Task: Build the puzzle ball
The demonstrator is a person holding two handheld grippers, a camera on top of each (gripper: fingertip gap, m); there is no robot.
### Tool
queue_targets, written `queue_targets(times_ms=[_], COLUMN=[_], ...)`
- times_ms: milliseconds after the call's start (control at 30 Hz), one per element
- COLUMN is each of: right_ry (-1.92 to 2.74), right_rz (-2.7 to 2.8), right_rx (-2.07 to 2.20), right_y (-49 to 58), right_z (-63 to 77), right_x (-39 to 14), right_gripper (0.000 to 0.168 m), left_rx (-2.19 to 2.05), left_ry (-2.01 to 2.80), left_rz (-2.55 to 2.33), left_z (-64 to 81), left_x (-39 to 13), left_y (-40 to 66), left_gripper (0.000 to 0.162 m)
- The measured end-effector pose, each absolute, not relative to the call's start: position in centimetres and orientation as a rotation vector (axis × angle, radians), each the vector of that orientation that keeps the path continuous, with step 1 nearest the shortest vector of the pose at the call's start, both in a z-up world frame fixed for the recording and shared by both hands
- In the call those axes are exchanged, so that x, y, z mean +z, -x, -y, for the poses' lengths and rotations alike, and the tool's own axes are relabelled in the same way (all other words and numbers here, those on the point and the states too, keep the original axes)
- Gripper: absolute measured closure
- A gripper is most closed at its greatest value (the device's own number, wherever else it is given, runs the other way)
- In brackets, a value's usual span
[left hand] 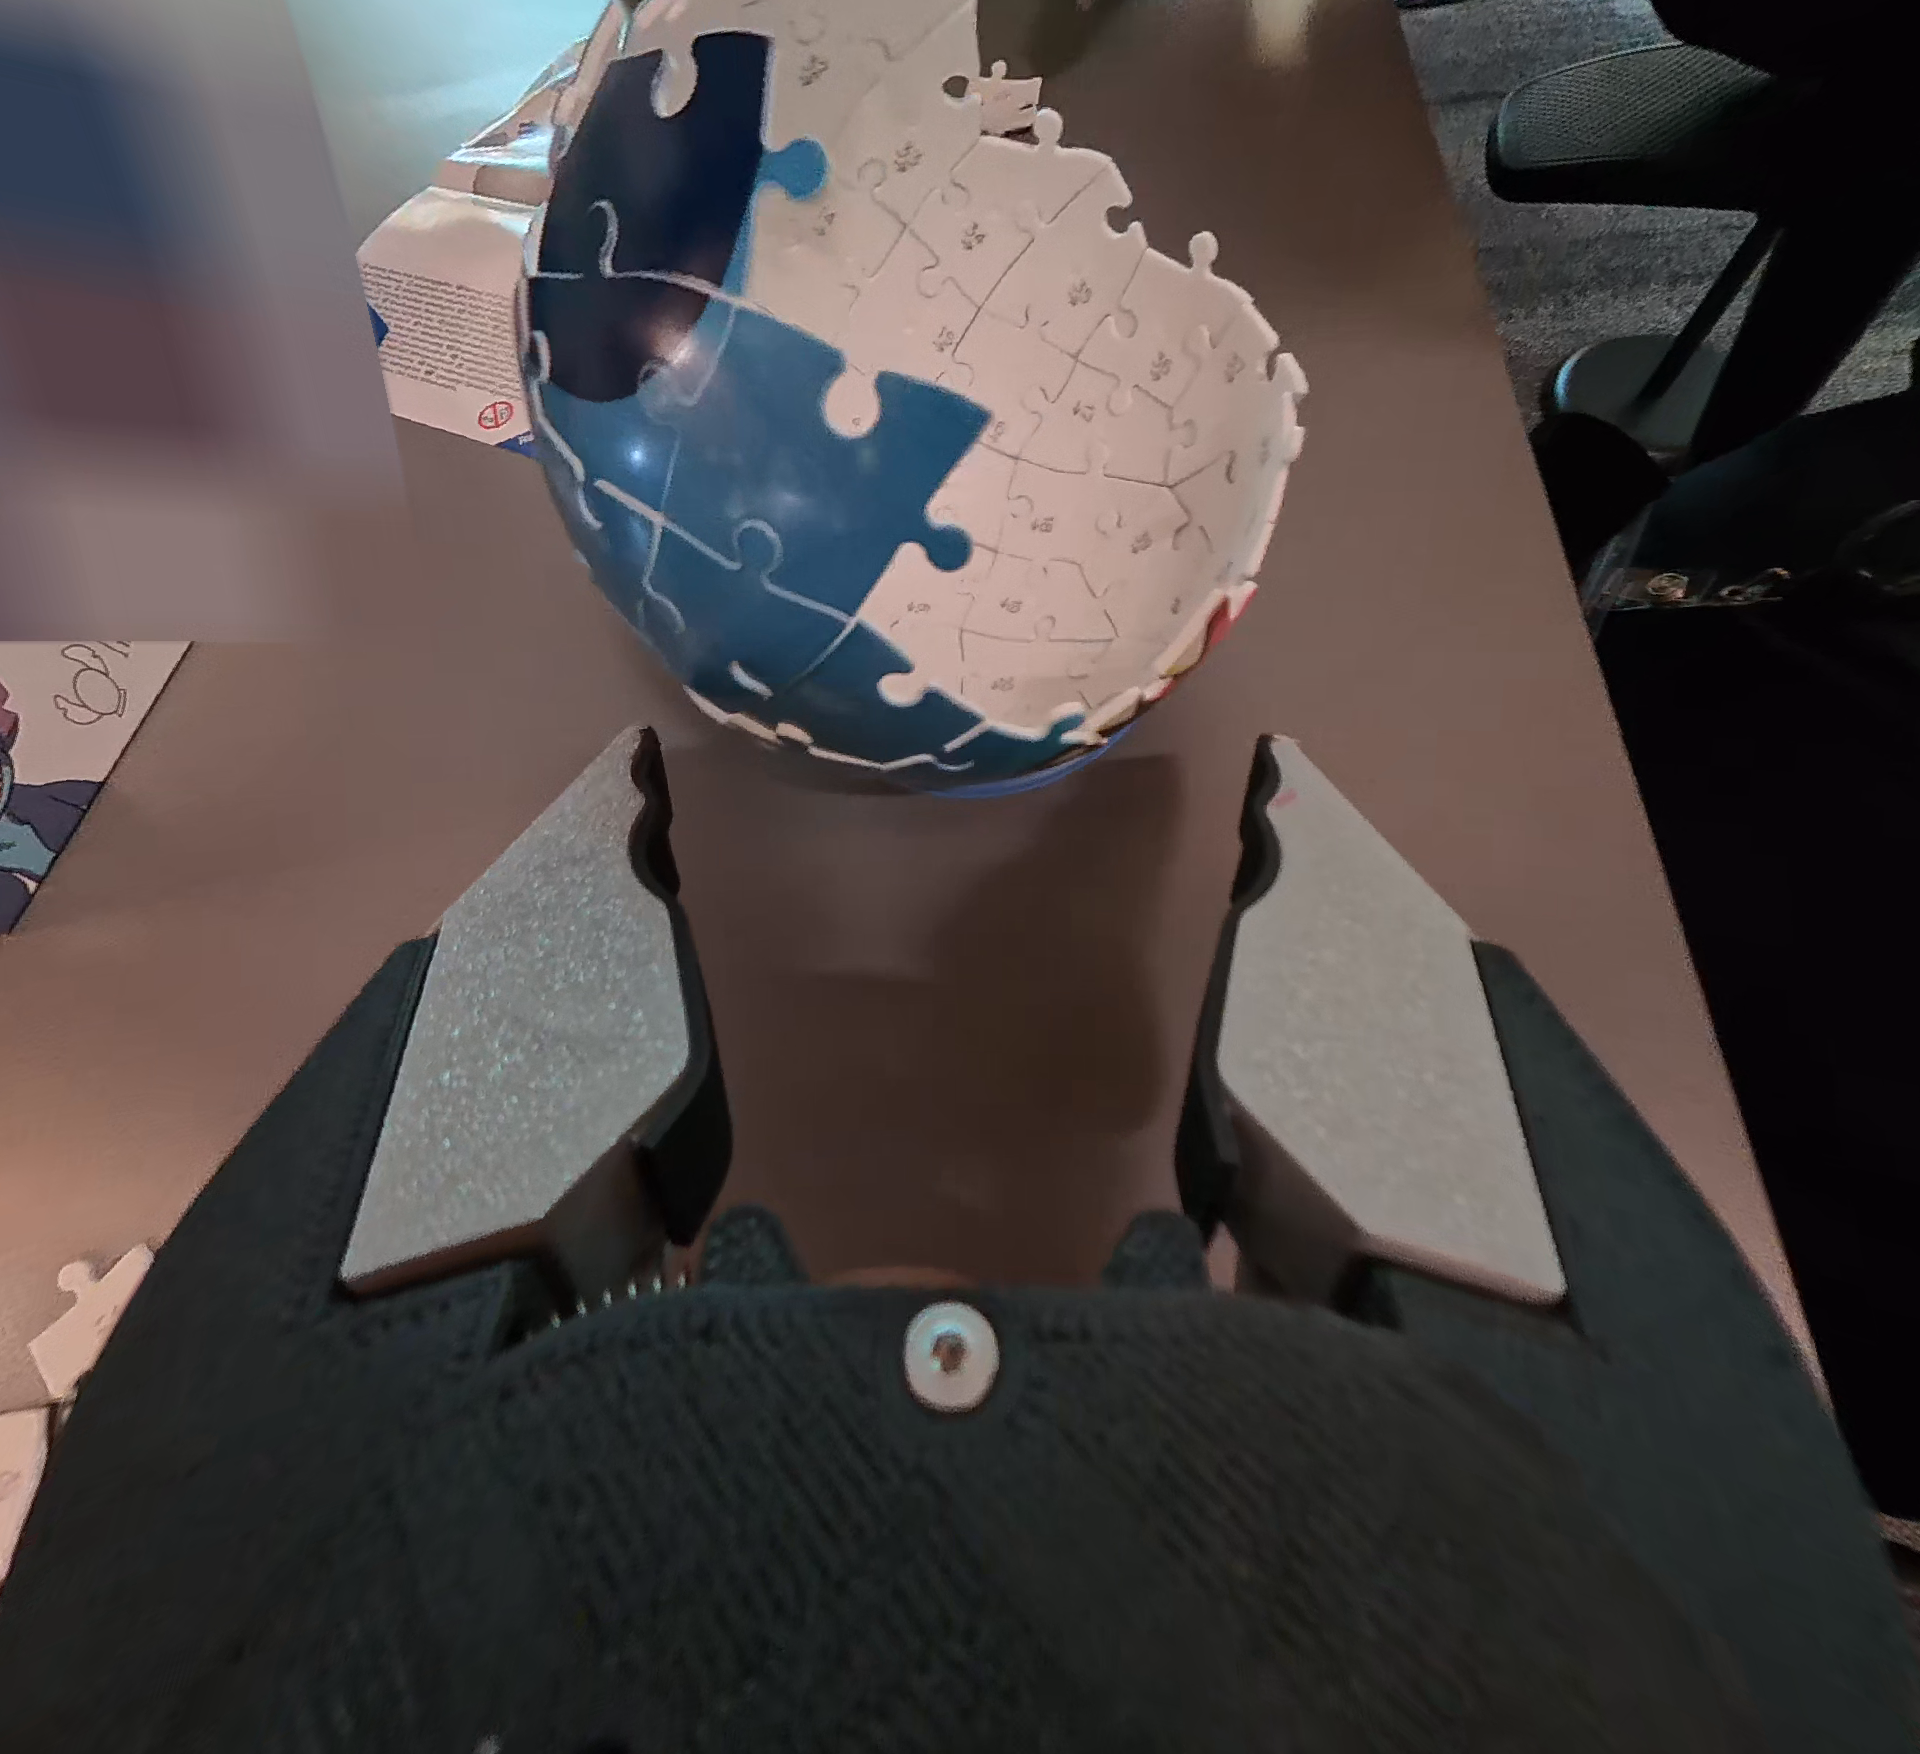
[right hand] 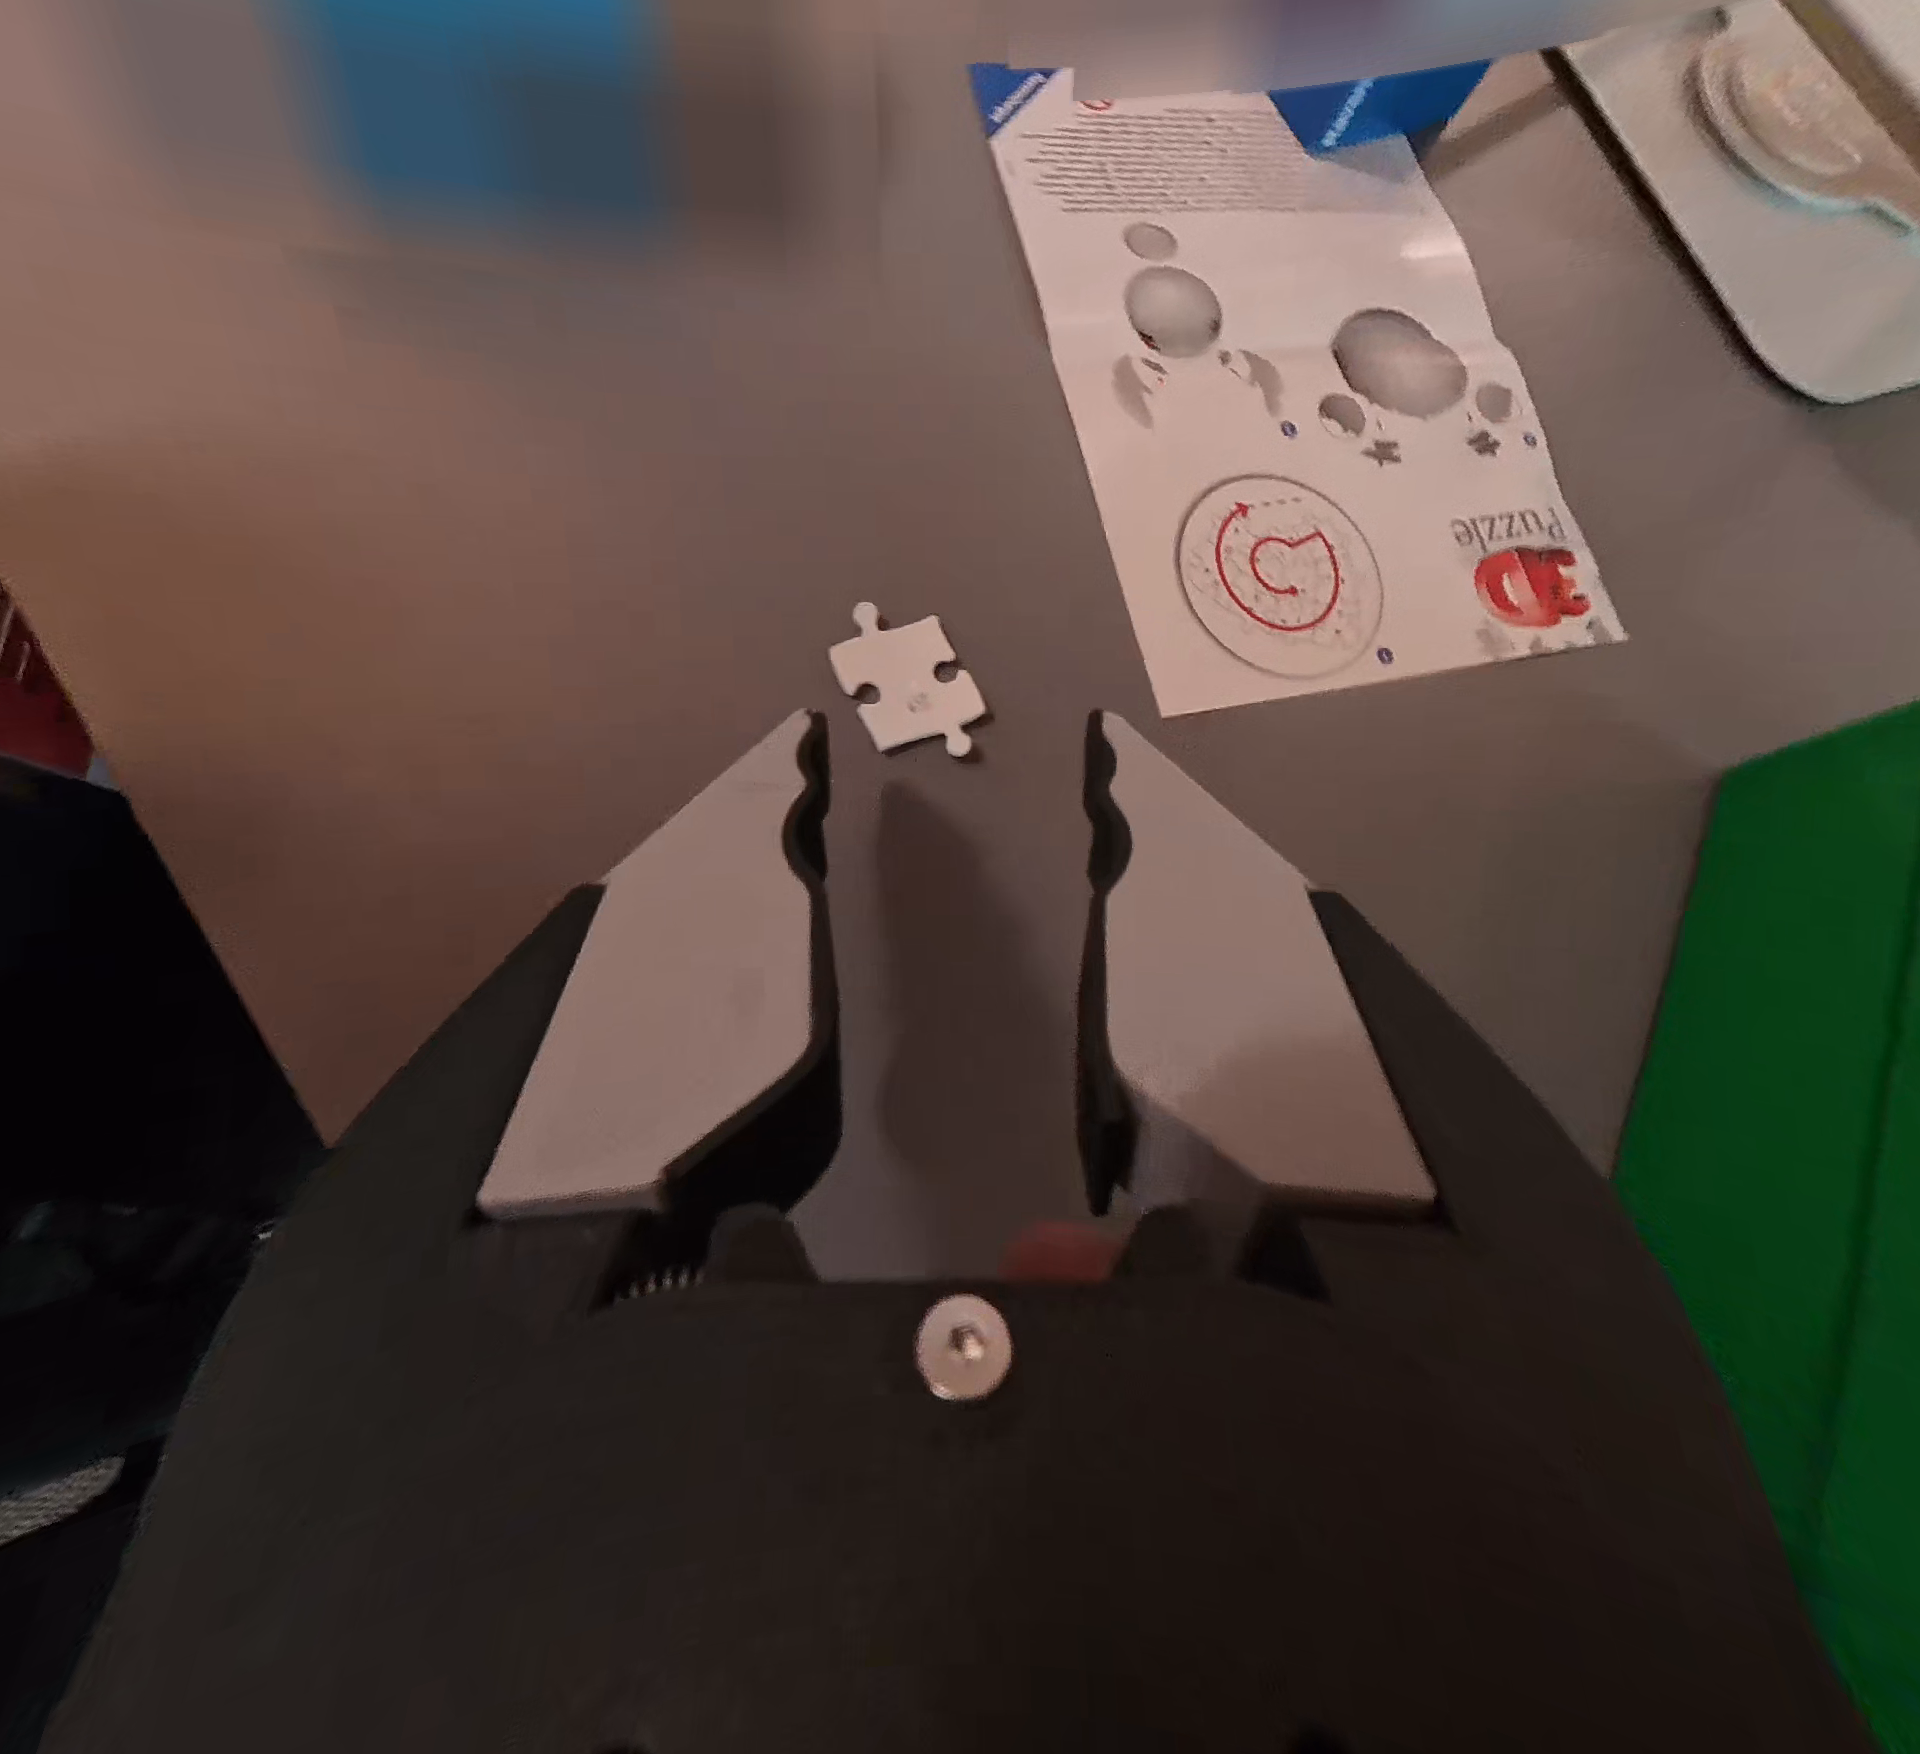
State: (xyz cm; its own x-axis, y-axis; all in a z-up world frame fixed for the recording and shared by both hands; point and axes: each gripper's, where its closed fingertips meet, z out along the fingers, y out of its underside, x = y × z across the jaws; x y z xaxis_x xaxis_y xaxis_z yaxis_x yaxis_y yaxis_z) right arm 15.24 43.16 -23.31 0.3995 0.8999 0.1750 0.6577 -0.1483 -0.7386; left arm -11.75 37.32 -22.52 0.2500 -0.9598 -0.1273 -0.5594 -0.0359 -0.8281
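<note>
In the left wrist view the part-built puzzle ball (left hand: 1039,416) stands on the dark table, an open shell with a white inside and blue pieces on its near left side. My left gripper (left hand: 954,754) is open and empty, just short of the ball's base. In the right wrist view a single white puzzle piece (right hand: 909,681) lies flat on the table. My right gripper (right hand: 956,738) is open and empty, its fingertips just short of the piece, which lies a little left of the gap's middle.
A printed instruction sheet (right hand: 1299,395) lies right of the piece. A green object (right hand: 1787,1133) is at the right edge, a white tray (right hand: 1766,177) at the far right. A box (left hand: 447,322) stands behind the ball. Loose white pieces (left hand: 88,1309) lie at left. The table edge (left hand: 1558,561) runs along the right. The left gripper's tips are roughly 30 centimetres from the right gripper's.
</note>
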Motion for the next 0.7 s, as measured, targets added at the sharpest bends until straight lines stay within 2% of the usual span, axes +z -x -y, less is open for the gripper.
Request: queue_targets(times_ms=[67, 133, 233, 300, 533, 600, 700], right_ry=[1.906, 1.908, 1.920, 1.939, 1.875, 1.851, 1.801], right_rz=[1.334, 1.353, 1.352, 1.341, 1.388, 1.383, 1.369], right_rx=[0.424, 0.432, 0.434, 0.476, 0.369, 0.392, 0.386], right_y=[-15.0, -14.6, -14.3, -13.9, -13.6, -13.2, -13.1], right_z=[-43.3, -43.3, -43.7, -43.7, -43.7, -43.4, -43.3], right_x=[-24.0, -24.7, -25.8, -25.9, -25.5, -24.7, -23.3], right_gripper=[0.113, 0.113, 0.126, 0.146, 0.146, 0.147, 0.147], left_rx=[-0.627, -0.630, -0.624, -0.622, -0.623, -0.626, -0.639], left_ry=[1.714, 1.724, 1.733, 1.740, 1.758, 1.769, 1.768], left_rz=[-1.404, -1.401, -1.404, -1.408, -1.388, -1.370, -1.332], left_z=[-37.5, -37.6, -37.7, -37.7, -38.1, -38.4, -38.8], left_x=[-22.6, -22.7, -23.0, -23.2, -23.3, -23.1, -22.5], left_y=[11.8, 11.9, 11.9, 11.9, 12.3, 12.6, 13.1], left_gripper=[0.055, 0.057, 0.058, 0.059, 0.064, 0.073, 0.075])
